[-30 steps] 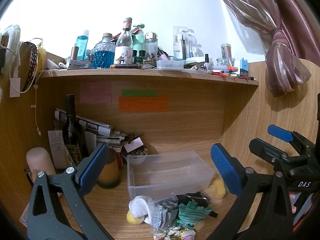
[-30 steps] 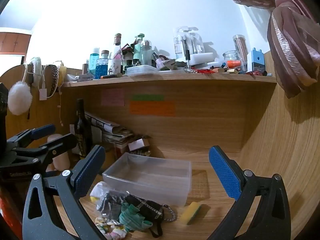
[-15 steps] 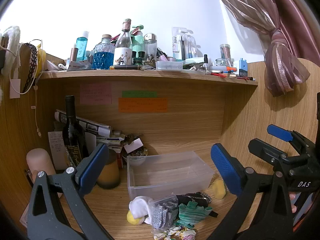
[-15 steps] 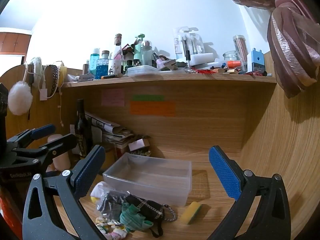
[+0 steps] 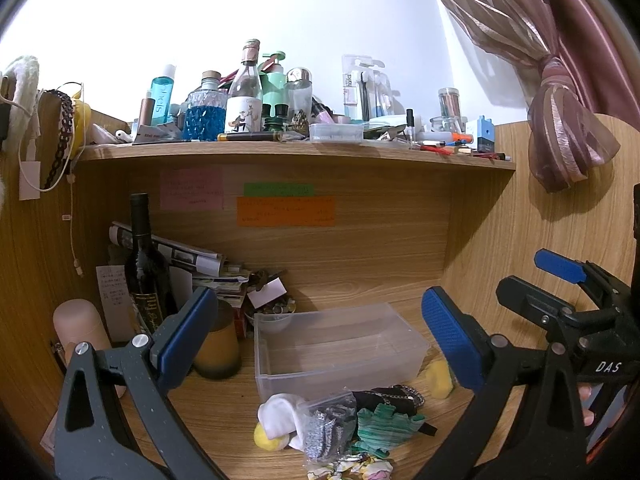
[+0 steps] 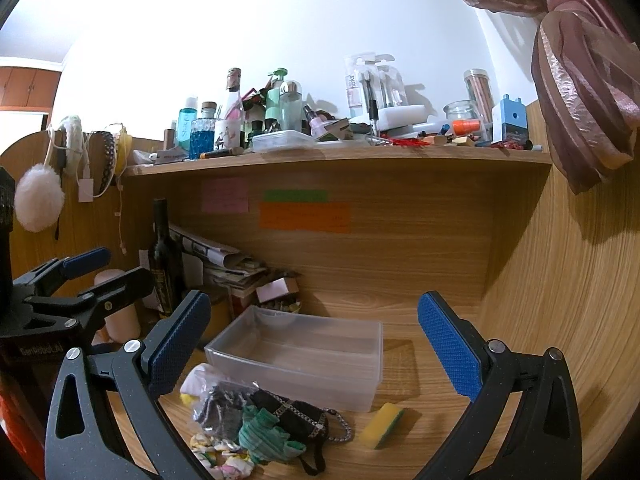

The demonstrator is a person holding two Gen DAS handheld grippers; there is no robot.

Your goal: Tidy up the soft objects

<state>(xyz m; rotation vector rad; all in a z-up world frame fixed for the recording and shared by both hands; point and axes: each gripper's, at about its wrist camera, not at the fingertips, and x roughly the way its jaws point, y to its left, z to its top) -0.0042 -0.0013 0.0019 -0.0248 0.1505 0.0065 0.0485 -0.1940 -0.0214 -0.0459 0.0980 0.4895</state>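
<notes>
Hovering over the wooden desk (image 6: 440, 432), I hold both grippers with fingers spread wide and nothing between them: my left gripper (image 5: 316, 336) and my right gripper (image 6: 312, 340) each frame the clear plastic bin (image 5: 340, 344), which sits empty at about 12 o'clock from the pile. The soft things lie in a heap just in front of the bin: a white sock (image 5: 280, 412), a green striped cloth (image 6: 264, 436), a black pouch with a chain (image 6: 296, 412) and a clear bag of grey scrubbers (image 5: 328, 428). A yellow sponge (image 6: 382, 424) lies at 3 o'clock of the heap, apart from it. A dark wine bottle (image 5: 144, 264) stands at 10 o'clock.
</notes>
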